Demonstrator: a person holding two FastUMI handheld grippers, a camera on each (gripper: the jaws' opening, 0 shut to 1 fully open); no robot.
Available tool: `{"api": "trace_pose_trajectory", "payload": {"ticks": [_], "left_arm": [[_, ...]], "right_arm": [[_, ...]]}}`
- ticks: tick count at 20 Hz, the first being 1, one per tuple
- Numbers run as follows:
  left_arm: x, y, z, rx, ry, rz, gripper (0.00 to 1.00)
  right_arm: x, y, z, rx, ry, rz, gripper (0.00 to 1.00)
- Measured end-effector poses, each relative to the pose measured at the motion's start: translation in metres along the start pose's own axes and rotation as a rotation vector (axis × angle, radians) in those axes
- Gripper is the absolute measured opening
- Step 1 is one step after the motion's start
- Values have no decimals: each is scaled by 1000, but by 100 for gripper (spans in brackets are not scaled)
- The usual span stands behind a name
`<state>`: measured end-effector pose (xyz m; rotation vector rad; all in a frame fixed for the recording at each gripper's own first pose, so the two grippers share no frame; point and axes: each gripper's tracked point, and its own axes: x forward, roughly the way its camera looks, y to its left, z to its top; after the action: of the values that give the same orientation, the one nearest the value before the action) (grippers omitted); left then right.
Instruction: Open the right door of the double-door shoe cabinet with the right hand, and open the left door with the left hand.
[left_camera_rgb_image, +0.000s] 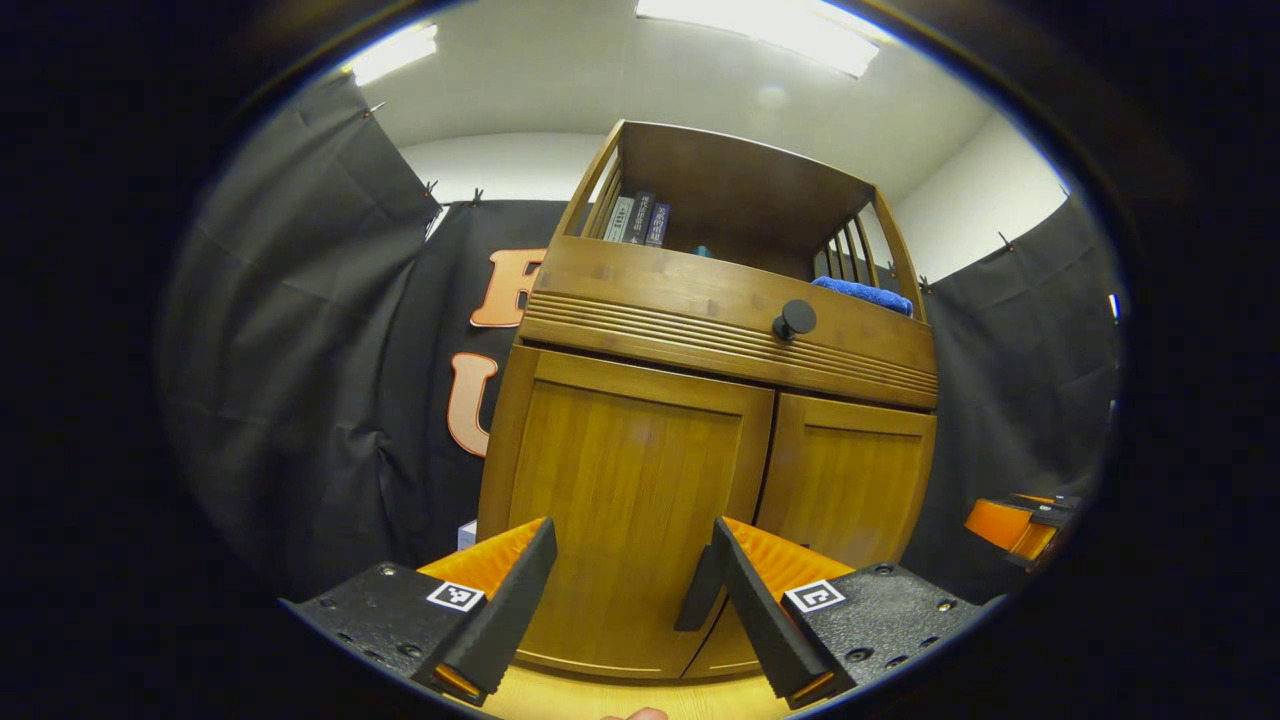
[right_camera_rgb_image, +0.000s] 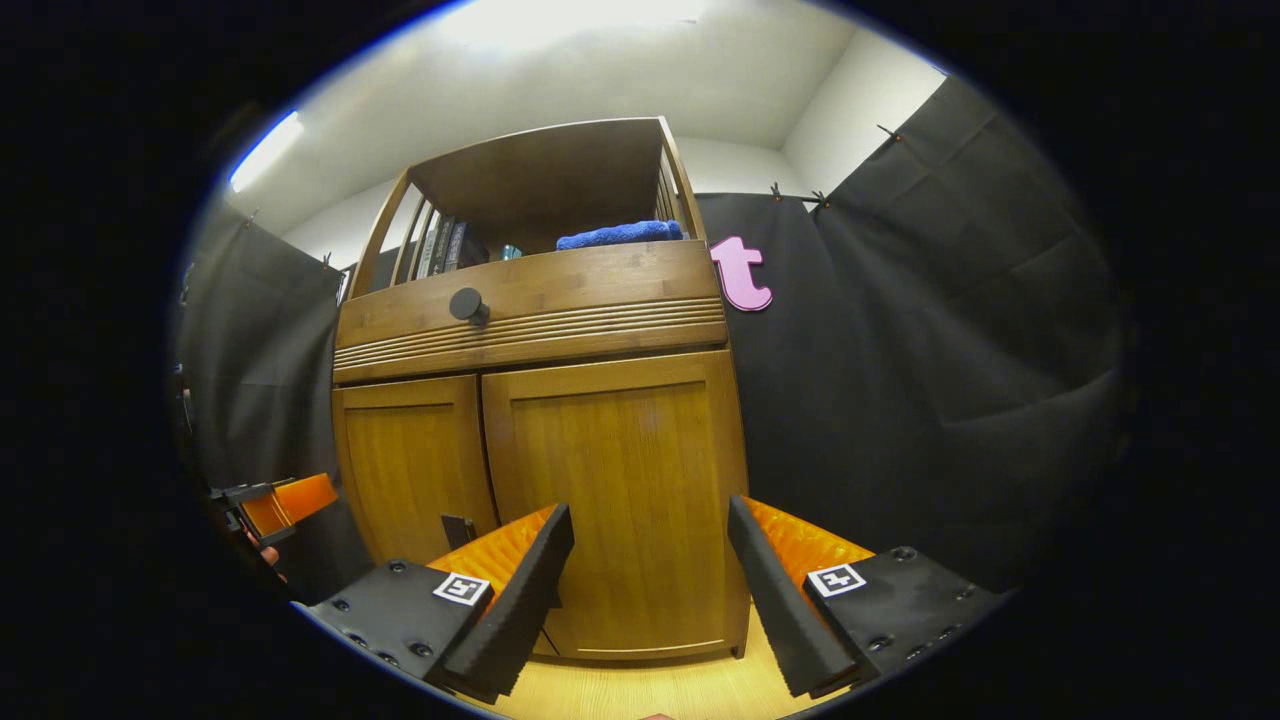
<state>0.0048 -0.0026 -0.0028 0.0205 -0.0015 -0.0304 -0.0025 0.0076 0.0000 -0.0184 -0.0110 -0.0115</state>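
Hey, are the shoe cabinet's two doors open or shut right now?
Shut. The left door and the right door both sit flush in the cabinet front, only a thin seam between them, and no interior shows.

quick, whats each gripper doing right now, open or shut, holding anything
left gripper: open, holding nothing, in front of the left door.
right gripper: open, holding nothing, in front of the right door.
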Motion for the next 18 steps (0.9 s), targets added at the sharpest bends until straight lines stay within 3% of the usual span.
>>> {"api": "trace_pose_trajectory", "payload": {"ticks": [3,4,5,6,17,18], "left_arm": [[-2,5,2,1,-8,8,94],[-1,5,2,1,-11,11,94],[-2,5,3,2,-12,13,94],[-1,6,3,4,-15,16,98],[-3,21,5,12,-15,42,94],[-3,24,3,14,-12,46,94]], "right_arm": [[-3,1,1,1,-1,1,94],[-4,2,2,-2,-3,2,100],[-4,4,2,-5,-6,3,100],[-4,5,3,-6,-10,4,93],[2,21,-3,-10,1,43,93],[7,27,-5,-12,6,58,100]]}}
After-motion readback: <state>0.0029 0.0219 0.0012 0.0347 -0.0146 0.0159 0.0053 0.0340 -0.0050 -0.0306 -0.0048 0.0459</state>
